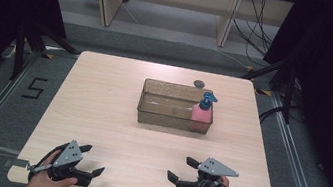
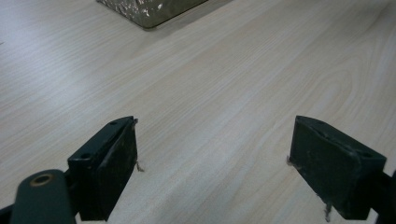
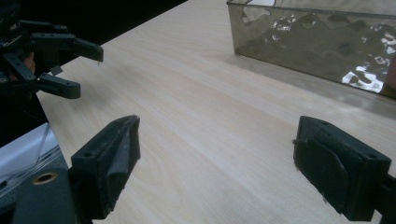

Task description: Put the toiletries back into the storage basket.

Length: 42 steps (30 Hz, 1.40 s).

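— How do your grippers stand?

— My left gripper (image 1: 92, 159) sits at the near left of the table (image 1: 103, 98), jaws spread wide with bare wood between them. My right gripper (image 1: 182, 169) is at the near right, released the same way, nothing between its jaws.

— And what's ahead of you?

— A clear brownish bin (image 1: 161, 115) sits past the middle of the table, well apart from both grippers. A pink bottle (image 1: 201, 113) with a blue pump top stands upright in the bin's right end. Behind the bin, a small dark round thing (image 1: 199, 83) lies on the wood; I can't tell what it is.

— Does the right gripper view show the left one?

— Yes, at its upper left, jaws apart.
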Each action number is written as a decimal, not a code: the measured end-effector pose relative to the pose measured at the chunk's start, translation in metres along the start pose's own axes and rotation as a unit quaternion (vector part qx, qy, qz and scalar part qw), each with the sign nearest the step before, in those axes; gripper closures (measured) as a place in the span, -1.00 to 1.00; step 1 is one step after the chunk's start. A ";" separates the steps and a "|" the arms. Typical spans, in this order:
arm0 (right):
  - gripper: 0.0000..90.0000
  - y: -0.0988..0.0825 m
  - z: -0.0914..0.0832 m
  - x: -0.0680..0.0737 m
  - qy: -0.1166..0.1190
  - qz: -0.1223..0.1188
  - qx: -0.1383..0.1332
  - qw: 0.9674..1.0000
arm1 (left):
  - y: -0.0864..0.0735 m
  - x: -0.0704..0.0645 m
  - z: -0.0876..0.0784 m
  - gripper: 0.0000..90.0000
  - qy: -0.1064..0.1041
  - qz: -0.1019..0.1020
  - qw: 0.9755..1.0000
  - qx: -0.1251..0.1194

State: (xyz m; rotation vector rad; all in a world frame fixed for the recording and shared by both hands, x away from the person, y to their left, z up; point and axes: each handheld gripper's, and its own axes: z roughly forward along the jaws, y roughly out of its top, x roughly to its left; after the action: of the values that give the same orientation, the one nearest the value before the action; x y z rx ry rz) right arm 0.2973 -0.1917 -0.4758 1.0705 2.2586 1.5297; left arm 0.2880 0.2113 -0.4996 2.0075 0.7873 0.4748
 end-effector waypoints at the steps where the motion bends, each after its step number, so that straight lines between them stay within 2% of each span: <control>1: -0.65 -0.001 -0.001 0.001 0.003 0.001 0.005 1.000 | 0.000 0.000 0.000 -0.67 0.000 0.000 1.000 0.000; 5: -0.65 -0.004 -0.001 0.005 0.005 0.006 0.013 1.000 | 0.000 -0.001 0.000 -0.67 0.001 -0.003 1.000 -0.002; 6: -0.65 -0.005 -0.001 0.006 0.008 -0.005 0.012 1.000 | 0.000 0.000 0.000 -0.67 0.001 0.004 1.000 0.004; 7: -0.65 -0.005 -0.001 0.006 0.008 -0.005 0.012 1.000 | 0.000 0.000 0.000 -0.67 0.001 0.004 1.000 0.004; 8: -0.65 -0.007 0.000 0.009 0.013 0.010 0.009 1.000 | 0.000 -0.001 0.000 -0.67 0.001 -0.001 1.000 0.001; 9: -0.65 -0.007 0.000 0.009 0.013 0.010 0.009 1.000 | 0.000 -0.001 0.000 -0.67 0.001 -0.001 1.000 0.001; 10: -0.65 -0.008 0.000 0.008 0.009 -0.006 0.012 1.000 | 0.000 -0.001 0.001 -0.67 -0.002 0.001 1.000 -0.001; 11: -0.65 -0.008 0.000 0.008 0.009 -0.006 0.012 1.000 | 0.000 -0.001 0.001 -0.67 -0.002 0.001 1.000 -0.001; 12: -0.65 -0.009 0.000 0.009 0.019 -0.003 0.016 1.000 | 0.000 -0.001 0.001 -0.67 -0.002 0.002 1.000 0.000; 14: -0.65 -0.009 0.000 0.009 0.016 -0.007 0.017 1.000 | 0.000 0.000 0.001 -0.67 -0.003 0.002 1.000 0.001; 15: -0.65 -0.010 -0.001 0.012 0.014 0.007 0.022 1.000 | 0.000 0.000 0.001 -0.67 -0.004 0.003 1.000 0.002; 16: -0.65 -0.011 -0.001 0.011 0.014 -0.005 0.021 1.000 | 0.000 0.000 0.001 -0.67 -0.004 0.003 1.000 0.002; 18: -0.65 -0.011 -0.001 0.011 0.014 -0.005 0.021 1.000 | -0.001 0.000 0.001 -0.67 -0.004 0.004 1.000 0.001; 20: -0.65 -0.013 -0.001 0.015 0.012 0.016 0.028 0.999 | -0.001 0.000 0.001 -0.67 -0.004 0.004 1.000 0.001; 21: -0.65 -0.013 0.000 0.012 0.011 -0.007 0.023 1.000 | -0.001 0.000 0.001 -0.67 -0.004 0.004 1.000 0.001; 22: -0.65 -0.013 0.000 0.013 0.018 0.002 0.026 0.999 | -0.001 0.000 0.001 -0.67 -0.004 0.005 1.000 0.002; 23: -0.65 -0.014 0.000 0.012 0.011 -0.007 0.027 1.000 | -0.001 0.000 0.001 -0.67 -0.004 0.005 1.000 0.002; 25: -0.65 -0.015 0.000 0.013 0.010 -0.008 0.031 0.999 | -0.001 0.000 0.001 -0.67 -0.003 0.005 1.000 0.001; 27: -0.65 -0.016 0.000 0.016 0.015 0.010 0.038 0.999 | -0.001 -0.001 0.001 -0.67 -0.003 0.004 1.000 0.002; 28: -0.65 -0.016 0.000 0.013 0.012 -0.010 0.036 0.999 | -0.001 -0.001 0.001 -0.67 -0.003 0.004 1.000 0.003; 30: -0.65 -0.016 0.001 0.013 0.017 -0.005 0.036 0.999 | -0.001 -0.001 0.001 -0.67 -0.001 0.004 1.000 0.004; 32: -0.65 -0.017 0.001 0.014 0.010 -0.007 0.041 0.999 | -0.001 -0.001 0.001 -0.67 -0.001 0.004 1.000 0.004; 42: -0.65 -0.017 0.001 0.014 0.006 -0.013 0.045 0.999 | -0.001 -0.001 0.001 -0.67 -0.001 0.004 1.000 0.004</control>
State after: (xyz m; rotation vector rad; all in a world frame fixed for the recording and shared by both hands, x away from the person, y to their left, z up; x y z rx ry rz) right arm 0.2803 -0.1852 -0.4884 1.0538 2.3603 1.4391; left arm 0.2880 0.2102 -0.5010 2.0189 0.7807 0.4745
